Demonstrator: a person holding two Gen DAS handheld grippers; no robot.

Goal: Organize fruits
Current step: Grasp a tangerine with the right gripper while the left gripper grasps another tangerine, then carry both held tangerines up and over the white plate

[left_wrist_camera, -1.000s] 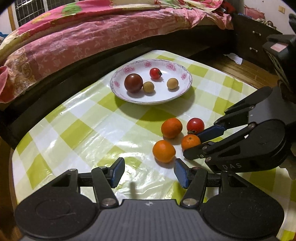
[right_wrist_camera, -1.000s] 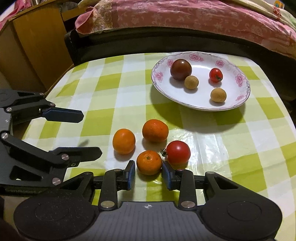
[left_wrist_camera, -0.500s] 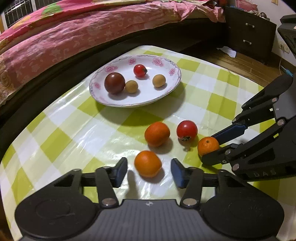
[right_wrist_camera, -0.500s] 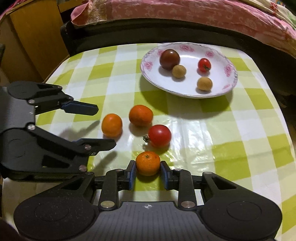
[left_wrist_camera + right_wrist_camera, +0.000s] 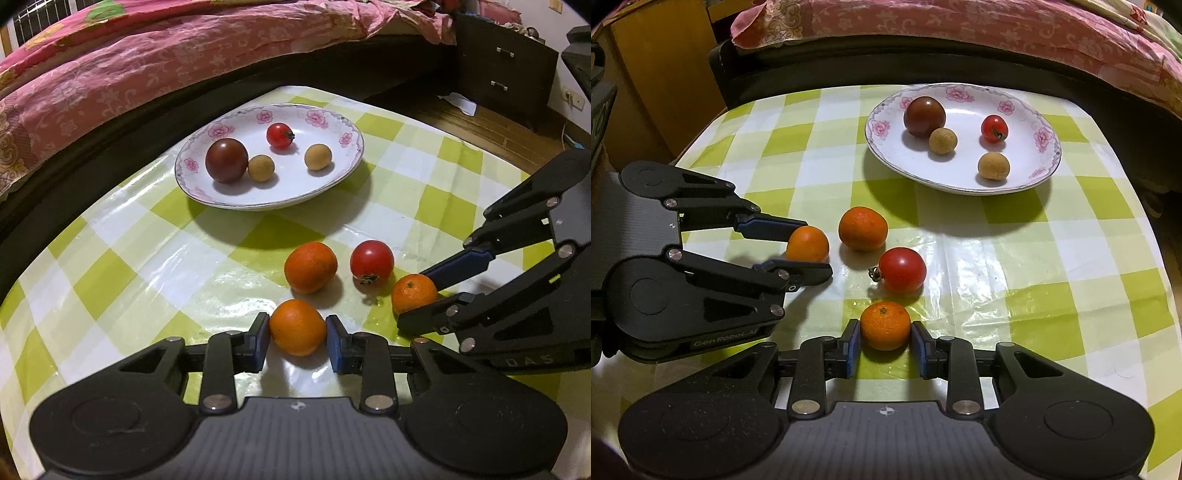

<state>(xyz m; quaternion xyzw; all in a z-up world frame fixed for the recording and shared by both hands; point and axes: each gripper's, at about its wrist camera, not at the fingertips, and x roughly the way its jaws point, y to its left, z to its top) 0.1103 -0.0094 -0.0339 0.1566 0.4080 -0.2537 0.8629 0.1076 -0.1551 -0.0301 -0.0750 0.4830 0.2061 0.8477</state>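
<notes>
Your left gripper [image 5: 297, 338] and right gripper [image 5: 885, 341] are black, with blue pads, silver screws, and white lettering.

Not much to read here tbh. The left gripper [image 5: 809, 251] has "Gen Robot.AI" printed in pale letters along the lower edge of its black body, and the right gripper [image 5: 424, 295] shows just "DAS" on its lower edge, rest cut off.

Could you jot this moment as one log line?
left gripper: closing on round orange tangerine | right gripper: shut on smaller orange tangerine
</notes>
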